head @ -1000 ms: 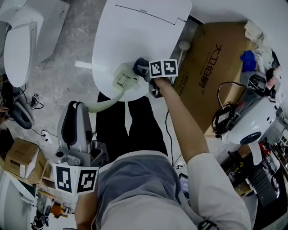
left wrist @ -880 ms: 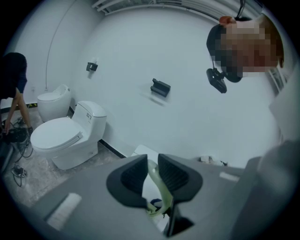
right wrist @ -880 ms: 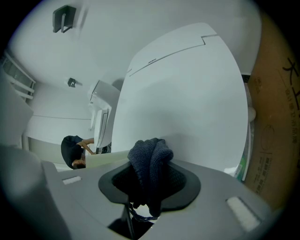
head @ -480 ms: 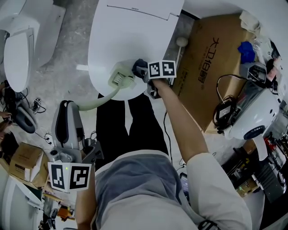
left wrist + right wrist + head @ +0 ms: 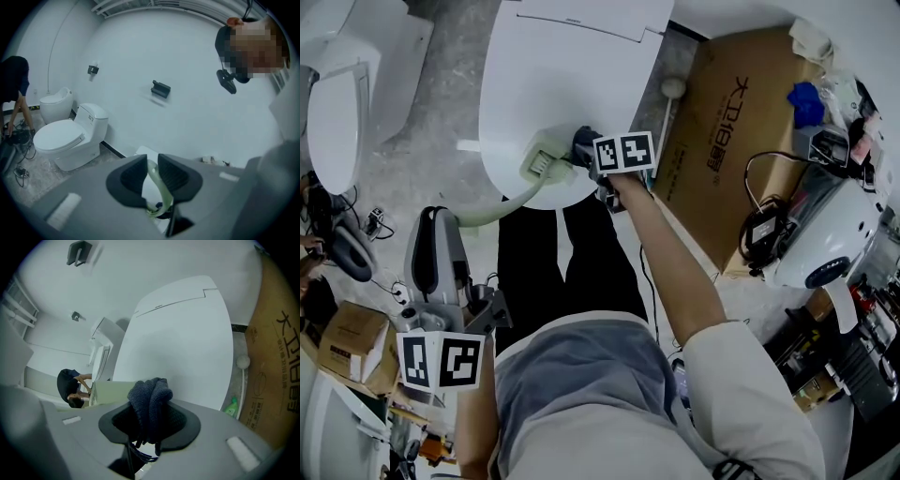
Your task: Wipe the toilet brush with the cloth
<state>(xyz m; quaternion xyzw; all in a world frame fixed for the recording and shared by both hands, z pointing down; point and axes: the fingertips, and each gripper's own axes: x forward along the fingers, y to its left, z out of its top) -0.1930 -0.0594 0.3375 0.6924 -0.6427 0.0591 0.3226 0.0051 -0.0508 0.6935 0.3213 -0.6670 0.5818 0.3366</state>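
The left gripper point(image 5: 151, 163) is down by the person's left side. Its two fingers point(image 5: 127, 177) are pressed close together on the pale green handle point(image 5: 159, 187) of the toilet brush point(image 5: 542, 167). It grips the far end of the handle, so the whole brush head sticks out free and nothing gets in the way of the wiping. The handle bends up and away from the gripper, and the brush head sits out over the big white toilet lid point(image 5: 572, 75). I cannot tell if the head touches the lid or just hangs above it. I think it is held there so that any drips land on the lid and not on the floor.

The right gripper point(image 5: 151, 418) is reached out in front, at the end of a long straight arm. Its fingers point(image 5: 183, 420) are squeezed on a dark blue-grey cloth point(image 5: 150, 394). The cloth is bunched up into a fat lump that pokes out past the fingers. That way the soft cloth meets the brush, not the hard fingers. The lump is right beside the brush head, and it looks like it is touching the side of it.

So one gripper holds the brush steady and the other brings the cloth to it. I think the wiping is under way. The bendy handle may let the head wobble when the cloth pushes on it.

A brown cardboard box point(image 5: 741, 141) lies on the floor to the right of the toilet.
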